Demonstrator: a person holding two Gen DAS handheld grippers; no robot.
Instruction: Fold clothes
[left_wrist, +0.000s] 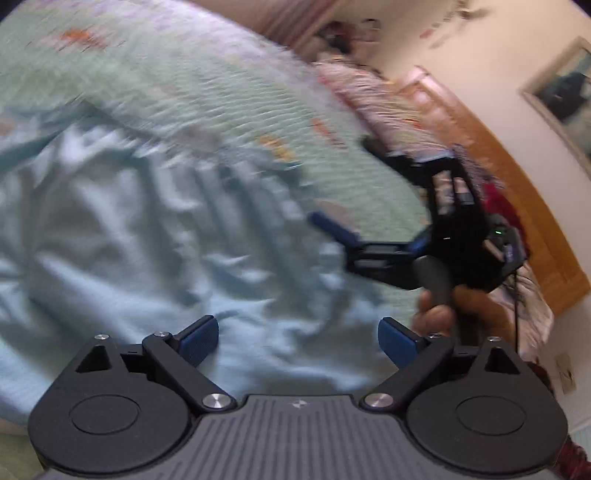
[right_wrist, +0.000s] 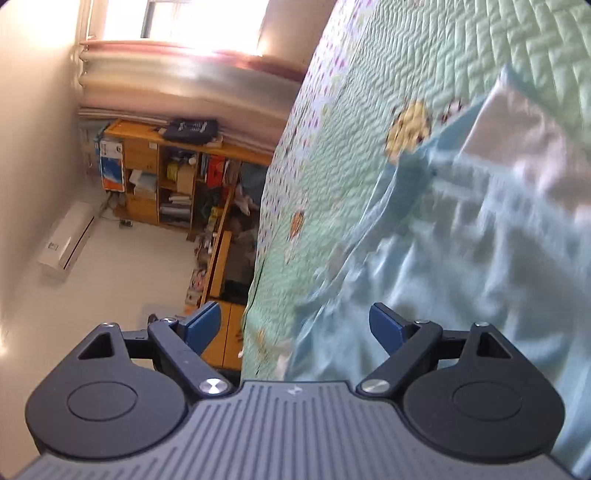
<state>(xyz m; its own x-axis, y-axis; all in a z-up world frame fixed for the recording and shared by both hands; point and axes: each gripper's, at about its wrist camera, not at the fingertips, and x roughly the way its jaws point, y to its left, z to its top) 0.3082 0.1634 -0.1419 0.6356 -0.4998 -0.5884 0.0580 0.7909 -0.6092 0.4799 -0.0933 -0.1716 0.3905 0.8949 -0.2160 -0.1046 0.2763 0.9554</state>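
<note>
Both the left gripper (left_wrist: 297, 341) and right gripper (right_wrist: 295, 326) gape wide, holding nothing, above the crumpled light-blue garment (left_wrist: 155, 251) on the green quilt (right_wrist: 332, 155)

A pale blue garment (left_wrist: 155, 236) lies on a mint-green quilt (right_wrist: 461, 55) (floral patches, stitched zigzags).

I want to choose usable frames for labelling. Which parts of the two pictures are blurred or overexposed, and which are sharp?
Left wrist view: the light blue garment, the quilt and the right hand-held gripper are smeared by motion; the left hand-held gripper is sharp. Right wrist view: the window is blown out, the garment is blurred, the shelf is fairly clear.
</note>
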